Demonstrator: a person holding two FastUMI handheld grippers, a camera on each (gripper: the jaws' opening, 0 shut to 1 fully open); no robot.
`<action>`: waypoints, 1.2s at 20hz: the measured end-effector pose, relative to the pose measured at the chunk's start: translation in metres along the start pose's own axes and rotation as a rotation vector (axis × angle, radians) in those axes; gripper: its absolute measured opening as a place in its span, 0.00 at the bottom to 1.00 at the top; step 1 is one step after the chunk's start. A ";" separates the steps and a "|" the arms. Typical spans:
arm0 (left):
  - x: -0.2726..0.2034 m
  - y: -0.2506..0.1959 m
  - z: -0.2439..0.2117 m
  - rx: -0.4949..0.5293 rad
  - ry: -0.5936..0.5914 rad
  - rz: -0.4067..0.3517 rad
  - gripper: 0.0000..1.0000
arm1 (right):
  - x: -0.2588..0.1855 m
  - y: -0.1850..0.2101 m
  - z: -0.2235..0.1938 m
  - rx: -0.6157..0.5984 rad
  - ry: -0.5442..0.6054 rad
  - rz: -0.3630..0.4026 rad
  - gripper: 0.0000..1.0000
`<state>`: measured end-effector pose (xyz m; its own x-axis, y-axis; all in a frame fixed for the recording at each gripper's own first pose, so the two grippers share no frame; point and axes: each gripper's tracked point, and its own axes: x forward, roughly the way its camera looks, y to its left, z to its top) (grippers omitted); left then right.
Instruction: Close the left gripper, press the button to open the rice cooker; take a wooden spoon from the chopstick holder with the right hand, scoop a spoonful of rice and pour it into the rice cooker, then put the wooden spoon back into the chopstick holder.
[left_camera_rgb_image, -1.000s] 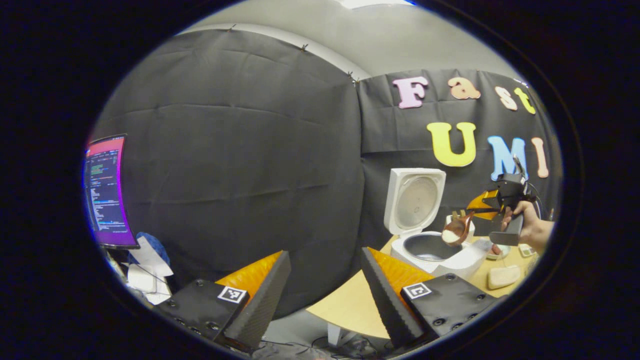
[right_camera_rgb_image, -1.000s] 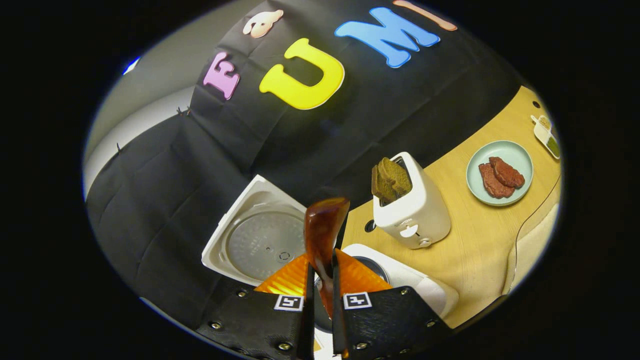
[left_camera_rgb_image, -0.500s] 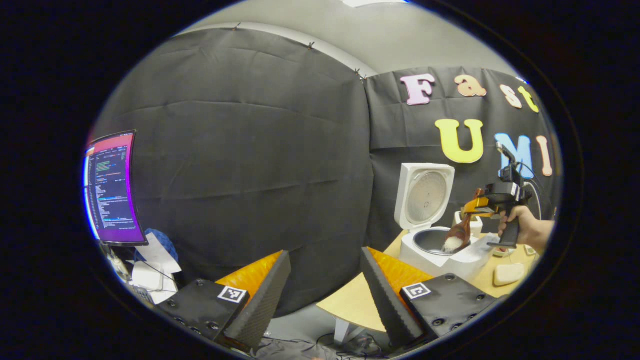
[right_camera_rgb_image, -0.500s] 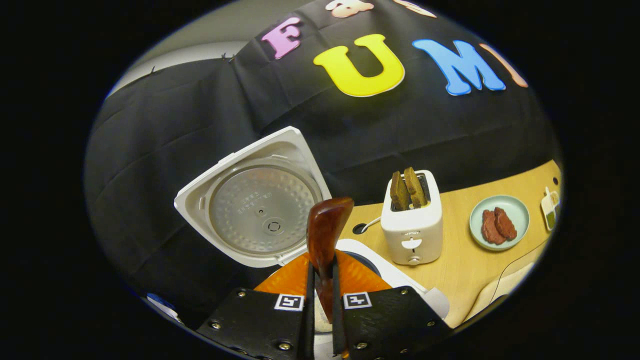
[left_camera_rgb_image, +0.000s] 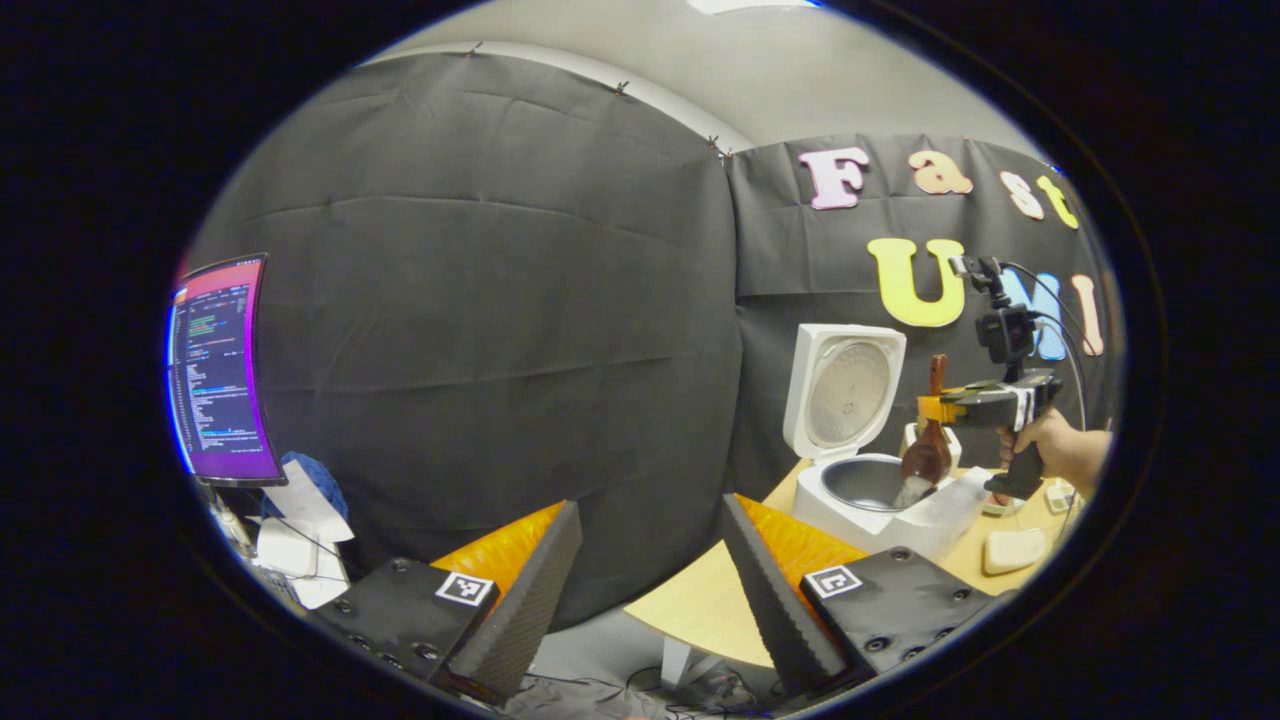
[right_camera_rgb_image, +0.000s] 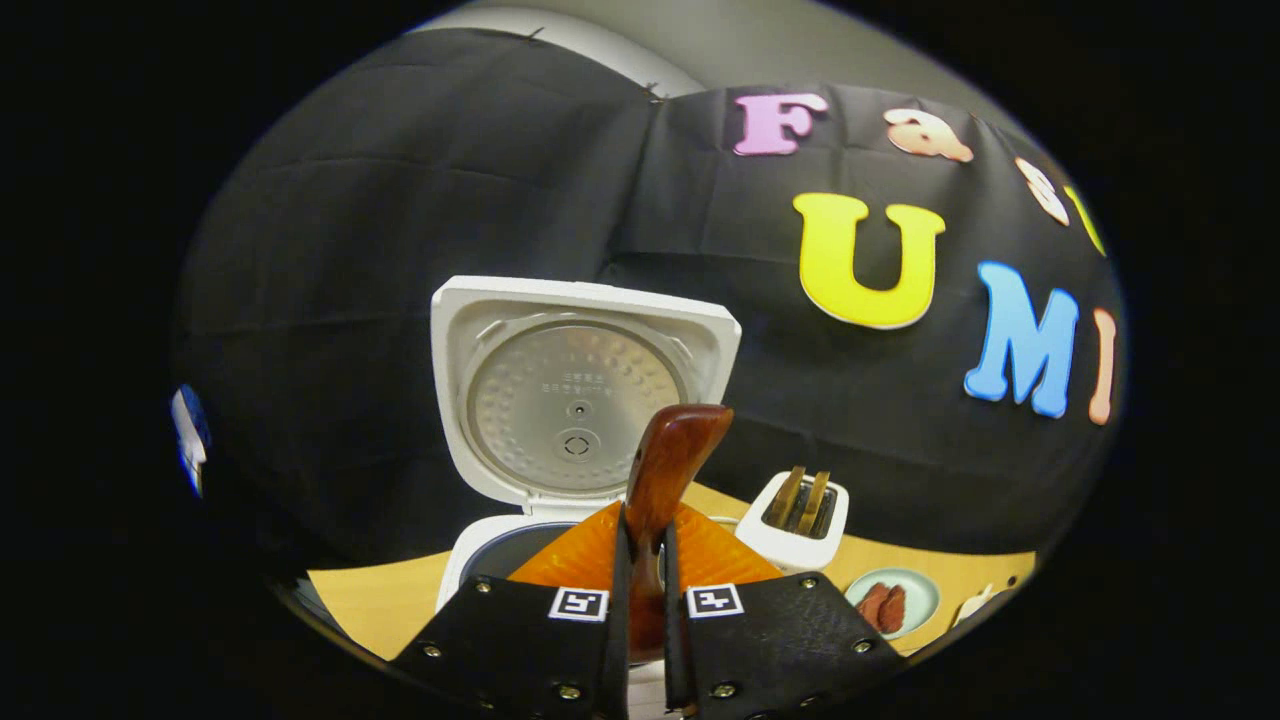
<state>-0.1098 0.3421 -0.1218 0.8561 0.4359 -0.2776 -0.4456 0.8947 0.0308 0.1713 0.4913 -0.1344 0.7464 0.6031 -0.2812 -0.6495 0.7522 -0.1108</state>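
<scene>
The white rice cooker (left_camera_rgb_image: 880, 500) stands on the wooden table (left_camera_rgb_image: 700, 610) with its lid (left_camera_rgb_image: 842, 390) raised. My right gripper (left_camera_rgb_image: 935, 410) is shut on the wooden spoon (left_camera_rgb_image: 928, 450), whose bowl hangs tipped over the pot while white rice (left_camera_rgb_image: 908, 490) falls in. In the right gripper view, the right gripper (right_camera_rgb_image: 645, 600) clamps the spoon handle (right_camera_rgb_image: 670, 470) upright, with the open lid (right_camera_rgb_image: 575, 400) and the cooker's rim (right_camera_rgb_image: 470, 560) behind it. My left gripper (left_camera_rgb_image: 650, 580) is open and holds nothing, low and left of the cooker, off the table's edge.
A white toaster (right_camera_rgb_image: 797, 520) with two bread slices stands right of the cooker, and a pale green plate with meat (right_camera_rgb_image: 890, 605) lies beyond it. A monitor (left_camera_rgb_image: 215, 370) and papers are at the far left. A pale block (left_camera_rgb_image: 1010, 550) lies near the cooker.
The right gripper has rolled upright over the cooker, tipping the spoon's bowl downward so that the rice pours into the pot. The left gripper has stayed open and nearly still.
</scene>
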 end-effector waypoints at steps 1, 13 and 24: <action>-0.001 -0.001 0.000 0.000 -0.001 -0.003 1.00 | -0.002 0.001 0.005 -0.061 -0.024 -0.014 0.14; 0.003 -0.010 0.009 -0.011 -0.053 -0.045 1.00 | -0.021 -0.024 0.019 0.447 0.007 0.095 0.14; 0.003 -0.100 0.056 -0.002 -0.129 -0.186 1.00 | -0.101 -0.128 0.005 0.587 0.000 -0.002 0.14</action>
<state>-0.0477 0.2598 -0.0718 0.9498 0.2728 -0.1531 -0.2777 0.9606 -0.0113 0.1797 0.3354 -0.0867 0.7476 0.6015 -0.2817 -0.4592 0.7744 0.4351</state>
